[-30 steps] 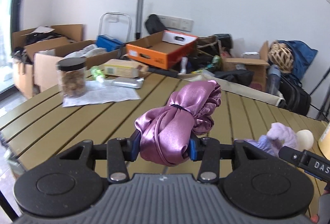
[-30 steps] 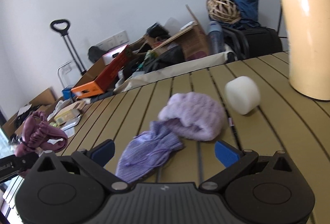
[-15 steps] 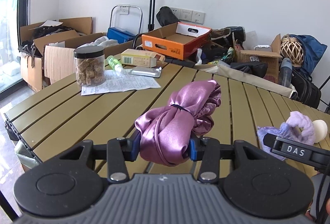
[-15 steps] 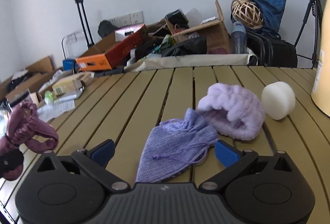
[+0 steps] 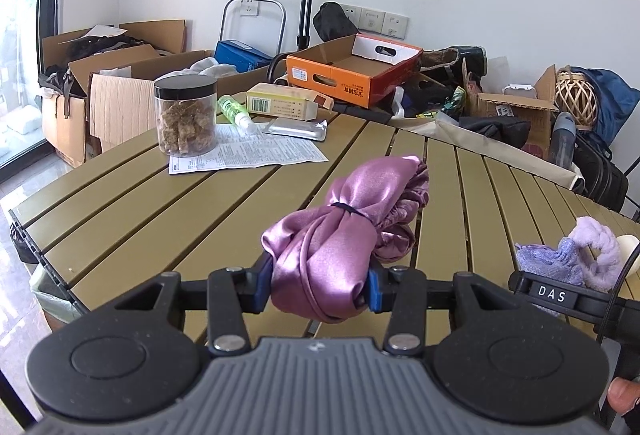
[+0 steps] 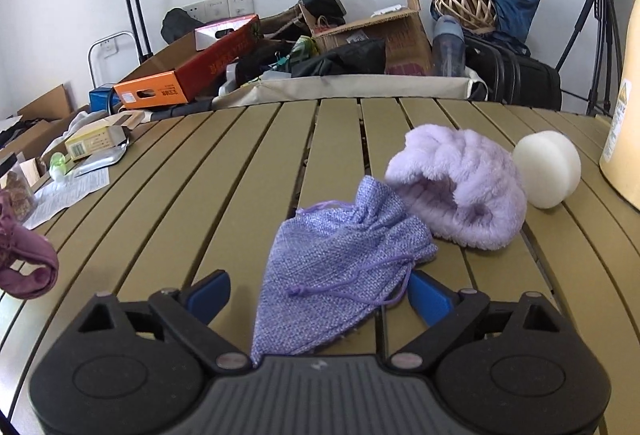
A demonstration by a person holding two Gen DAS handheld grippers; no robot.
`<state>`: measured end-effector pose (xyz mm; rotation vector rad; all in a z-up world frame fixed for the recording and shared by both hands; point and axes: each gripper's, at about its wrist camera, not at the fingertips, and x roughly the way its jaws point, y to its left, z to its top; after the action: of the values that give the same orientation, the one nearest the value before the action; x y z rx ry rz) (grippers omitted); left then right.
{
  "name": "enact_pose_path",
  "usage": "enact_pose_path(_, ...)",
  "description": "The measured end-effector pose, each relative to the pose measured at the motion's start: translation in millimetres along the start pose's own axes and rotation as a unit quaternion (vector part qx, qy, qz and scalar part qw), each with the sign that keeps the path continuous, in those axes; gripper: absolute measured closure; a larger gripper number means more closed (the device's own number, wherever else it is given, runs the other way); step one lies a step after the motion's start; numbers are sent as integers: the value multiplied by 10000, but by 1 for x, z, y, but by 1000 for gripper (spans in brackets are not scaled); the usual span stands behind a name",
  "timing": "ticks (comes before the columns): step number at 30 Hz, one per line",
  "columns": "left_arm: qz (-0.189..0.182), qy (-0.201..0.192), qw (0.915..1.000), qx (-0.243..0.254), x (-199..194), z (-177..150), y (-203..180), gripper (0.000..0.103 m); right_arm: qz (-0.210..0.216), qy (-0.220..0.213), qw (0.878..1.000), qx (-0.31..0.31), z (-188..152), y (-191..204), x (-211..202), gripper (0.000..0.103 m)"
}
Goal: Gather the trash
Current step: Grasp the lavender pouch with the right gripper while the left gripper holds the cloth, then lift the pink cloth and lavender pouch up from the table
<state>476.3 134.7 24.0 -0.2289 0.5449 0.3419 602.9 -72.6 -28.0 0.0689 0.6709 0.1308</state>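
My left gripper (image 5: 316, 289) is shut on a shiny purple satin bundle (image 5: 340, 231) tied with a dark band, held just above the slatted table (image 5: 160, 203). The bundle's end also shows at the left edge of the right wrist view (image 6: 24, 267). My right gripper (image 6: 320, 293) sits low over the table with its jaws closing. A lilac woven drawstring pouch (image 6: 340, 267) lies between them; the right pad is at the pouch's edge and the left pad is apart from it. A fluffy lilac headband (image 6: 460, 187) lies against the pouch's far side.
A white foam puck (image 6: 548, 167) and a cream container (image 6: 624, 115) stand at the right. At the far left are a jar of brown pieces (image 5: 186, 119), a paper leaflet (image 5: 248, 155), a green bottle (image 5: 234, 111), a yellow box (image 5: 280, 107) and a foil pack (image 5: 296, 129). Cardboard boxes crowd the floor beyond.
The right gripper has come down and closer to the pouch, which now lies between its jaws, and the jaws have narrowed a little. The left gripper still grips the satin bundle.
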Motion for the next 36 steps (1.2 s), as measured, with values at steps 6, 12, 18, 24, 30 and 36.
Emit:
enact_pose_path(6, -3, -57, 10000, 25, -4, -1, -3, 59, -32, -53, 9999, -100, -2, 2, -2, 23)
enact_pose_path(12, 0, -61, 10000, 22, -3, -1, -3, 59, 8, -90, 9999, -130, -3, 0, -5, 37)
enact_pose_path(18, -1, -91, 10000, 8, -4, -1, -4, 59, 56, -163, 9997, -150, -5, 0, -9, 54)
enact_pose_path(24, -21, -141, 9999, -22, -6, 1, -2, 59, 281, -228, 9993, -104, -7, -4, -14, 76)
enact_pose_path(30, -40, -173, 9998, -27, -9, 2, -4, 59, 439, -525, 9976, -131, -7, -6, -28, 88)
enact_pose_path(36, -80, -234, 9997, 1, -13, 1, -6, 59, 572, -728, 9956, -160, -8, -10, -43, 90)
